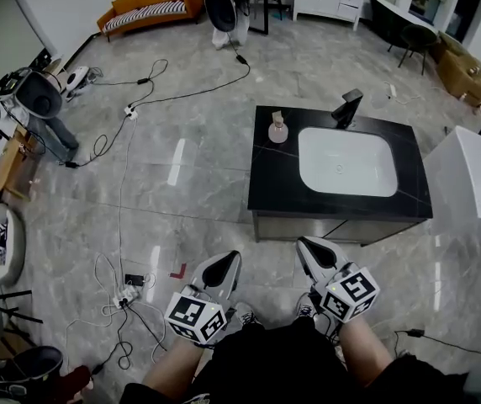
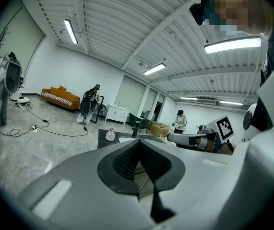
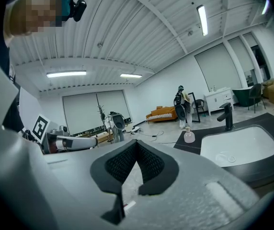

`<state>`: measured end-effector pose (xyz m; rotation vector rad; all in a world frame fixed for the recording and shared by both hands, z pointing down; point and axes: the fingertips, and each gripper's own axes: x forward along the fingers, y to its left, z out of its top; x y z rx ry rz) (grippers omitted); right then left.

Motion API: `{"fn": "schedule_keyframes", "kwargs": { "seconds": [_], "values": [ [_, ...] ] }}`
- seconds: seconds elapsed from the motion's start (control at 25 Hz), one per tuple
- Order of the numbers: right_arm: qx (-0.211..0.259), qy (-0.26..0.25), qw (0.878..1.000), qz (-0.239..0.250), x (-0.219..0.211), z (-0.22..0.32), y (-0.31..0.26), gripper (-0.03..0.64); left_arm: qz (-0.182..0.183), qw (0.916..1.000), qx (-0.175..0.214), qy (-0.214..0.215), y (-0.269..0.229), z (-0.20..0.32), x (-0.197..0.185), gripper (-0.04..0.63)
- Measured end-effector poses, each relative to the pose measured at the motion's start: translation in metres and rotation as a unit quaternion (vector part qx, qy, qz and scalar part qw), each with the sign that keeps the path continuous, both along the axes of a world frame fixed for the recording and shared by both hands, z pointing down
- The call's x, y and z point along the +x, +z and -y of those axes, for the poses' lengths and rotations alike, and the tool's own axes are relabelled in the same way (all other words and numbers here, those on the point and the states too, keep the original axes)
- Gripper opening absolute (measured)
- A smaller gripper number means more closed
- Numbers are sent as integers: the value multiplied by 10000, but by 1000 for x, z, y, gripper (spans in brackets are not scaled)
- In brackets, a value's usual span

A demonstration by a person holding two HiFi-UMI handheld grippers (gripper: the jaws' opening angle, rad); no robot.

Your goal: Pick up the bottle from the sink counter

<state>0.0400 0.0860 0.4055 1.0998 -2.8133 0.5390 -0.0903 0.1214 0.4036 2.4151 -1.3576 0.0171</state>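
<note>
The right gripper (image 3: 137, 143) is seen with its jaws closed tip to tip, and nothing is held between them. Beyond them, at the right, the dark table (image 3: 193, 146) is shown with a white basin (image 3: 237, 145) set into it and a black faucet (image 3: 227, 115) at its far edge. The bottle (image 3: 188, 135) is stood upright at the table's far left corner, apart from the faucet. The left gripper (image 3: 94, 141) is seen at the left.
</note>
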Motion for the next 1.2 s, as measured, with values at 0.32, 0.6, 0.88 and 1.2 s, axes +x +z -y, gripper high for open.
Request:
{"fn": "schedule_keyframes", "kwargs": {
  "seconds": [0.32,0.6,0.88,1.2],
  "values": [
    [-27,132,9999,-76,-28,2,2,0,-89,9999,3,115,4,6,-29,3],
    [52,374,9992,-101,-43,2,-4,0,-120,9992,46,369,3,8,-43,3],
    [60,465,9988,-133,-49,0,-6,0,-142,9988,90,469,0,10,-50,3],
    [50,427,9990,-108,-50,16,-2,0,-94,9989,64,460,3,21,-50,3]
  ]
}}
